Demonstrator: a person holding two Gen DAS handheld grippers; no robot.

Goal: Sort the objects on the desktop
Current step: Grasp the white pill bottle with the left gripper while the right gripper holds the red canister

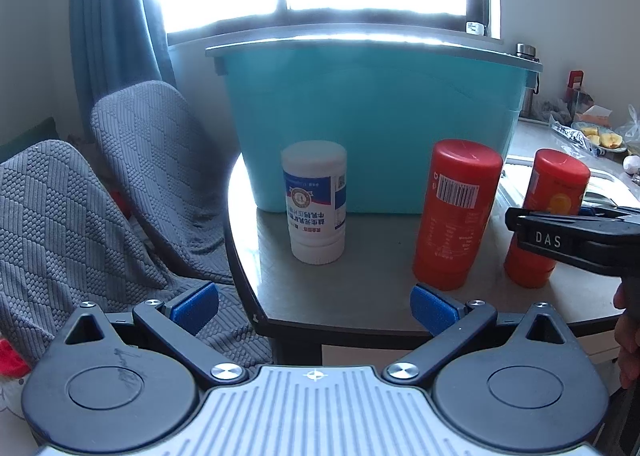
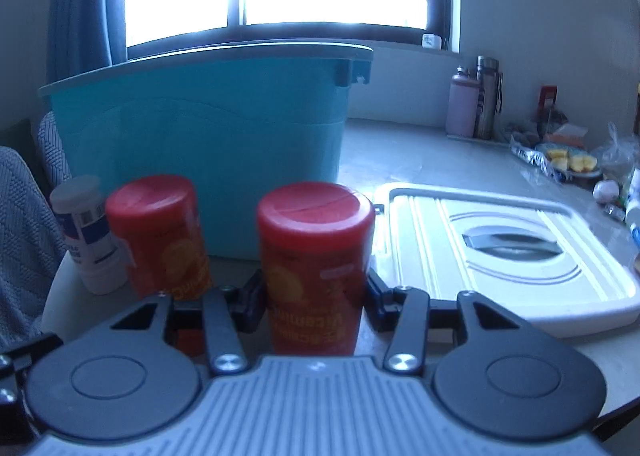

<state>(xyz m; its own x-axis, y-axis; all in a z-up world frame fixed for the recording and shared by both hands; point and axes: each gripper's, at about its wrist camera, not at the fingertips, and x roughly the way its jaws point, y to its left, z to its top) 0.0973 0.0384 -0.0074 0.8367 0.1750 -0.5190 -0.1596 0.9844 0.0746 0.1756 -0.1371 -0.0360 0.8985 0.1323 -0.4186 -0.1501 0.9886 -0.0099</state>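
On the tabletop [image 1: 360,288] before a teal bin [image 1: 372,127], the right tool [image 2: 316,296] pinches an upside-down red bottle [image 2: 314,264]. Only its camera shows the white lid [image 2: 508,252]; the left tool [image 1: 316,306] hangs spread, empty.

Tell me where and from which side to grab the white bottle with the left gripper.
Take the white bottle around its straight middle, at the label, coming in level from the table's near edge. It stands upside down with the narrower end on the table, so a low grip is likelier to slip. The left gripper is open, and the near side is free; the teal bin blocks the back.
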